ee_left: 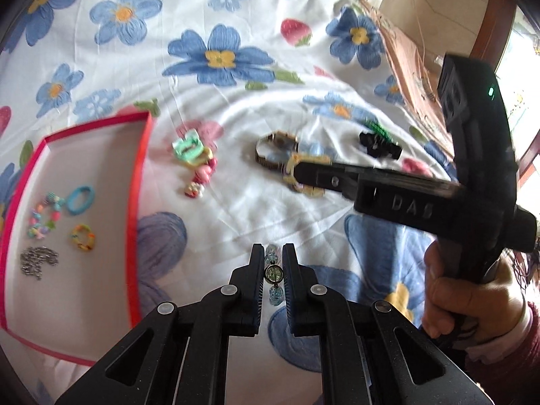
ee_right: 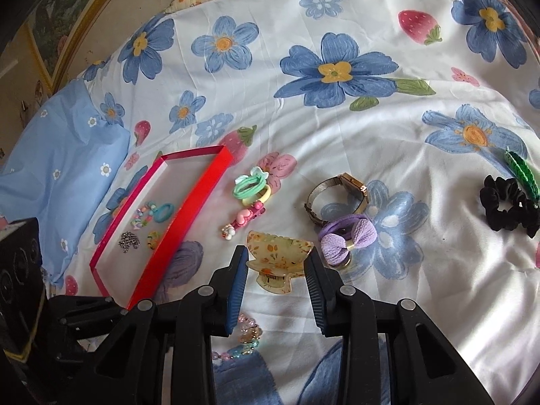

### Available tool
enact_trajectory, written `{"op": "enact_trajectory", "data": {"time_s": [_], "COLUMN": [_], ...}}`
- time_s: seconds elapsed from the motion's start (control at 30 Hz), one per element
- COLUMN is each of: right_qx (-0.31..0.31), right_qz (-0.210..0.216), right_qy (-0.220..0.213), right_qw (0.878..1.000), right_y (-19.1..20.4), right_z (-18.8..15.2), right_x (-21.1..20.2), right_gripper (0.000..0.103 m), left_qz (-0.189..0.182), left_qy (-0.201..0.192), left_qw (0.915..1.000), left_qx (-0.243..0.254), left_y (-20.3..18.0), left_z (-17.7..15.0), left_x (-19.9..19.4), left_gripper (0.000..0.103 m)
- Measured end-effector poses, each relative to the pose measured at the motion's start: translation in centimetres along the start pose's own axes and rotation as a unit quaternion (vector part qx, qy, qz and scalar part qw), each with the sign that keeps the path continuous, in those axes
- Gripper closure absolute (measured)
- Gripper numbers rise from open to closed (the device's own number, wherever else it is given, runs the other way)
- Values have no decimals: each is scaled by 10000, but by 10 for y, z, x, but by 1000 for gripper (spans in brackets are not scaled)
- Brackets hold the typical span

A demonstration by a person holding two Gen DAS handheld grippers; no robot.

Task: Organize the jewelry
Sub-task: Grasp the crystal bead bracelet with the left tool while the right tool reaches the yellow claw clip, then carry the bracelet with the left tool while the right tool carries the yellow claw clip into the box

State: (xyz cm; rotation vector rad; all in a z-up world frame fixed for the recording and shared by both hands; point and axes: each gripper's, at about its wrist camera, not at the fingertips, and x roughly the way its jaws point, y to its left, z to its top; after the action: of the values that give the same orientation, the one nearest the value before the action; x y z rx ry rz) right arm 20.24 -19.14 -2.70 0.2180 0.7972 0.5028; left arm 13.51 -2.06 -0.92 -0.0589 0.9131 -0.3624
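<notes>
My left gripper (ee_left: 273, 253) is shut on a beaded bracelet (ee_left: 272, 273) with a green glass bead, held above the flowered sheet. A red-rimmed tray (ee_left: 141, 168) at the left holds a blue ring, bead bracelets and a silver chain (ee_left: 38, 261). My right gripper (ee_right: 276, 260) is open around a yellow floral claw clip (ee_right: 278, 249) lying on the sheet; it also shows in the left wrist view (ee_left: 298, 172). The tray also shows in the right wrist view (ee_right: 199, 195). A pastel bead bracelet (ee_right: 243, 341) lies under the right gripper.
On the sheet lie green and yellow hair ties (ee_right: 251, 185), a pink clip (ee_right: 243, 219), a gold watch (ee_right: 341, 195), a purple bow tie (ee_right: 347, 239), a black scrunchie (ee_right: 506, 206) and a green clip (ee_right: 523, 175). A blue pillow (ee_right: 57, 175) lies at the left.
</notes>
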Motion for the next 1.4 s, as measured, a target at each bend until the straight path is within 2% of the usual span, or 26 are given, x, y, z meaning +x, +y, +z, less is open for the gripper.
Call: {"op": "enact_trajectory", "data": {"time_s": [0.5, 0.9, 1.13, 1.4], "right_qx": [-237, -572, -824, -1117], "right_qz": [251, 499, 702, 922], "right_qy": [-45, 128, 233, 434], "right_qw": [9994, 9970, 9938, 9885], "right_y": [41, 83, 114, 150], "right_z": [-6, -7, -6, -7], "right_x": [-8, 10, 27, 55], "right_gripper": [69, 69, 69, 69], "left_qz": [94, 468, 703, 832], "left_qy": [-556, -867, -967, -901], "left_qw": [9979, 9922, 9867, 9821], "left_qx": [-308, -766, -1099, -1427], "left_y": [28, 72, 104, 134], "left_z": [-9, -14, -20, -26], "left_x": [-63, -99, -108, -102], "left_gripper": [94, 94, 94, 94]}}
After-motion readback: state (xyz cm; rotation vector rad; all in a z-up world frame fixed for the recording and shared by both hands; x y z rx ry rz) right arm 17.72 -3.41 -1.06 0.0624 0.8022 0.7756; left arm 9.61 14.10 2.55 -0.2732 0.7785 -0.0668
